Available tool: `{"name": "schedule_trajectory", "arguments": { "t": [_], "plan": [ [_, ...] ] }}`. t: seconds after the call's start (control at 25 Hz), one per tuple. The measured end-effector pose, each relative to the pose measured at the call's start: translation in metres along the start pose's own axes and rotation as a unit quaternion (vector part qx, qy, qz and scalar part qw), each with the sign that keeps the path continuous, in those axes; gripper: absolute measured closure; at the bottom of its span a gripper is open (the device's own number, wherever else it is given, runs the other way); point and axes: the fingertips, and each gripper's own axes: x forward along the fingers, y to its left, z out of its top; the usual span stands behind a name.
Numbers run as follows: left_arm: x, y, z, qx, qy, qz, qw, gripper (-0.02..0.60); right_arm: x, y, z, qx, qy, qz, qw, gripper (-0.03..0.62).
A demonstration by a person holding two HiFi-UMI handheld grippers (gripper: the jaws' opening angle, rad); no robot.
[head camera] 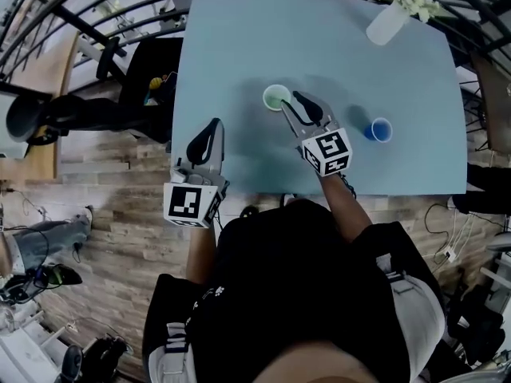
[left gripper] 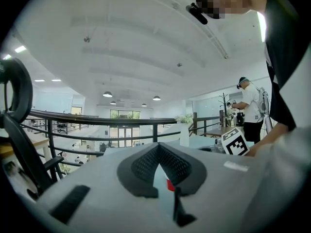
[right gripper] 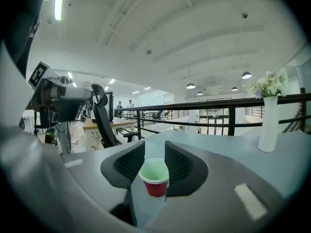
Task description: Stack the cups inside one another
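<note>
Red cup [right gripper: 155, 178], green inside, is upright and pinched between the pads of the right gripper [head camera: 290, 102] over the middle of the light-blue table [head camera: 239, 46]; cannot tell whether its base touches the tabletop. Blue cup [head camera: 381, 130] stands upright on the table, apart to the right. Left gripper [left gripper: 158, 148] is at the table's near-left edge, jaws pressed together, nothing held.

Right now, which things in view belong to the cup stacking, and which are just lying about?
Job: red cup, held in the right gripper; blue cup standing on the table.
Lying about: white vase of flowers at the table's far corner.
</note>
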Motion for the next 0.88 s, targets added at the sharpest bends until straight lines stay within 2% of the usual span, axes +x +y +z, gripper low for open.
{"name": "schedule_trajectory", "arguments": {
  "t": [0.2, 0.4, 0.88],
  "plan": [
    [0.011, -0.011, -0.003, 0.002, 0.002, -0.034, 0.9994, 0.597, -0.023, -0.003, 0.005, 0.008, -0.018, -0.025, 0.999, 0.542],
    [0.026, -0.025, -0.008, 0.005, 0.004, -0.074, 0.9972, 0.597, -0.050, -0.014, 0.007, 0.012, -0.030, -0.068, 0.997, 0.585],
    [0.069, -0.092, -0.018, 0.016, 0.012, -0.191, 0.9813, 0.597, -0.134, -0.055, 0.007, 0.027, -0.052, -0.189, 0.980, 0.585]
  ]
}}
